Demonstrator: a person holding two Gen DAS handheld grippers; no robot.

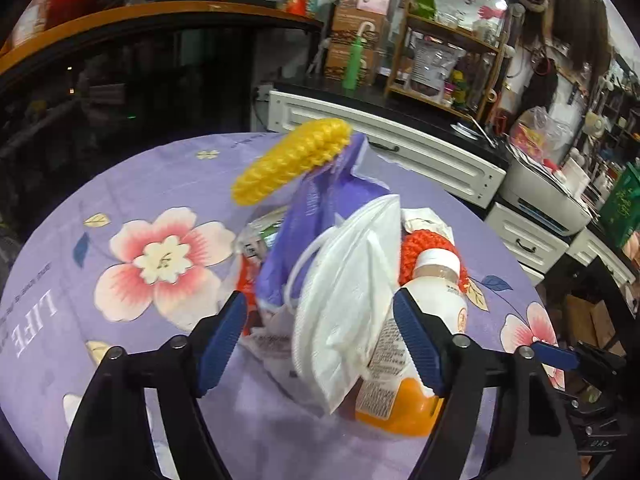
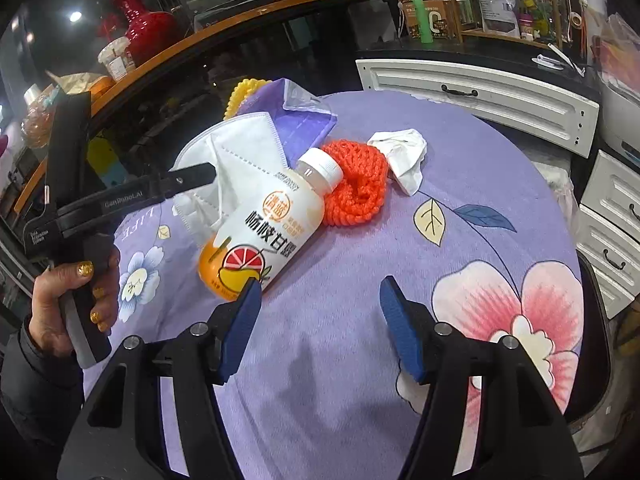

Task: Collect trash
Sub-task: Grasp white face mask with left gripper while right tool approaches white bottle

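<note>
A pile of trash lies on the purple flowered tablecloth [image 1: 132, 184]. A white face mask [image 1: 348, 300] leans on a white and orange drink bottle [image 1: 420, 344] lying on its side. Behind them are a purple wrapper [image 1: 316, 216], a crumpled white tissue [image 2: 404, 156], and some printed wrappers [image 1: 256, 240]. My left gripper [image 1: 320, 348] is open, its jaws either side of the mask and bottle. My right gripper [image 2: 320, 328] is open and empty over bare cloth, just in front of the bottle [image 2: 260, 224]. The mask [image 2: 236, 164] and the left gripper's finger [image 2: 192, 178] also show in the right wrist view.
A yellow crocheted piece [image 1: 288, 160] and an orange-red crocheted ring [image 2: 356, 188] lie in the pile. White drawer cabinets [image 2: 480, 96] stand behind the round table. A dark glass counter with a wooden top [image 1: 140, 16] curves along the left.
</note>
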